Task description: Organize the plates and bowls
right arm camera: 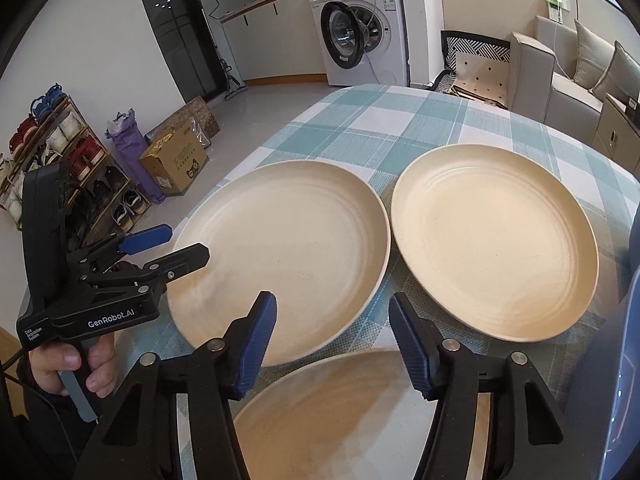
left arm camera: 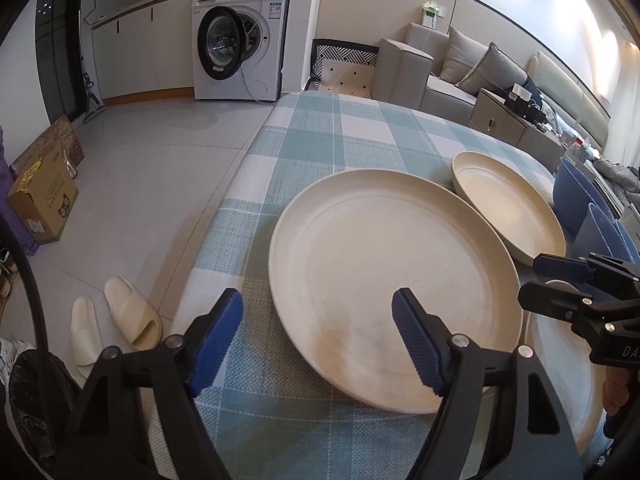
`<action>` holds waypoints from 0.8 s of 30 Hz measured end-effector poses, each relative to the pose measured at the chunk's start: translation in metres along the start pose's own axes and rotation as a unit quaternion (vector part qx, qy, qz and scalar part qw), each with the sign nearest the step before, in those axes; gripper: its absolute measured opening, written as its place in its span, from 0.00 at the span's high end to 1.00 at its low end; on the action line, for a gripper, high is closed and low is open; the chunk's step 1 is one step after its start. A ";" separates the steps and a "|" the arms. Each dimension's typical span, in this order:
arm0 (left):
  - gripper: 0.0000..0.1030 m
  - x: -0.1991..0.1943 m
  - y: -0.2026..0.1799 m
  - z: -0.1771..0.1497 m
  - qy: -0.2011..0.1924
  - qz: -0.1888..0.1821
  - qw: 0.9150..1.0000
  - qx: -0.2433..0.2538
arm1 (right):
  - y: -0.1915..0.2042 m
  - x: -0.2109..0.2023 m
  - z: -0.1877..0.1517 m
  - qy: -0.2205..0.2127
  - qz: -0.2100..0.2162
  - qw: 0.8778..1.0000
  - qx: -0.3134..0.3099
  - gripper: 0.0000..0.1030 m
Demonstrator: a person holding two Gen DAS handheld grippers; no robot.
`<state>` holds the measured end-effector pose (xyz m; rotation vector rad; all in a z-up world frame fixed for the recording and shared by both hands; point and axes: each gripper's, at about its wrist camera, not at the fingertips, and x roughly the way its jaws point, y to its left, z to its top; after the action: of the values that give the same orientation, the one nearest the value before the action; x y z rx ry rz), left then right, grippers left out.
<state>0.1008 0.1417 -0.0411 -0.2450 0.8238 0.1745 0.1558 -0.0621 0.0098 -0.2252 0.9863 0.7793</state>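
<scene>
Three cream plates lie on the checked tablecloth (left arm camera: 312, 148). My left gripper (left arm camera: 318, 308) is open and straddles the near-left rim of the left plate (left arm camera: 360, 260): one finger is over the cloth, the other over the plate, and neither pad touches it. The far right plate (right arm camera: 496, 240) lies beside the left plate (right arm camera: 288, 248). My right gripper (right arm camera: 334, 304) is open above the far rim of the near plate (right arm camera: 340, 408), with nothing gripped. Blue bowls (left arm camera: 576, 196) stand at the table's right. Each view shows the other gripper from the side: right (left arm camera: 540, 282), left (right arm camera: 176, 246).
The table's left edge (left arm camera: 240, 168) drops to a tiled floor with slippers (left arm camera: 128, 316) and a cardboard box (left arm camera: 44, 196). A shoe rack (right arm camera: 60, 152) stands by the wall. A washing machine (left arm camera: 240, 44), a chair (right arm camera: 476, 64) and a sofa (left arm camera: 452, 64) lie beyond the table.
</scene>
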 end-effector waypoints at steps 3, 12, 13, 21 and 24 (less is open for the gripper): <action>0.27 0.003 0.002 -0.001 0.003 0.003 1.000 -0.003 | 0.000 0.005 0.000 0.007 0.005 1.000 0.004 0.45; 0.42 0.012 0.011 -0.006 0.018 -0.003 1.000 -0.022 | -0.001 0.019 0.001 0.021 0.002 1.000 0.004 0.51; 0.44 0.014 0.011 -0.006 0.021 -0.003 1.000 -0.023 | -0.001 0.020 0.001 0.021 0.002 1.000 0.004 0.53; 0.54 0.015 0.011 -0.008 0.022 -0.001 0.999 -0.024 | -0.002 0.025 0.001 0.025 -0.011 1.000 0.000 0.59; 0.57 0.015 0.011 -0.008 0.022 -0.003 0.999 -0.024 | -0.003 0.027 0.002 0.027 -0.014 1.000 -0.001 0.61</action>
<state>0.1025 0.1509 -0.0592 -0.2972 0.8622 0.1831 0.1672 -0.0501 -0.0114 -0.2630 1.0312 0.7518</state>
